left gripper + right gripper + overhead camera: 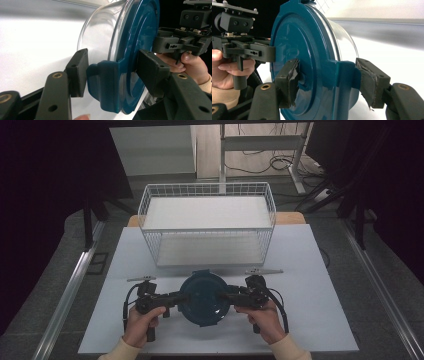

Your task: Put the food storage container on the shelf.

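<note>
A round clear container with a dark blue clip-on lid [204, 299] sits on the white table near its front edge. From the left, my left gripper [182, 298] holds it with its jaws shut across a side clip of the lid [107, 82]. One pad [77, 72] is under the clip and the other is on the lid's top face. My right gripper [222, 296] is shut the same way on the opposite clip [343, 75]. The glass bowl [100, 37] shows below the lid. Each gripper view shows the other gripper beyond the lid, with a hand on it.
A white wire basket [207, 222] with a white liner stands just behind the container, at the table's middle back. Bare table [310, 285] lies to both sides. Dark floor, desk legs and cables are beyond the far edge.
</note>
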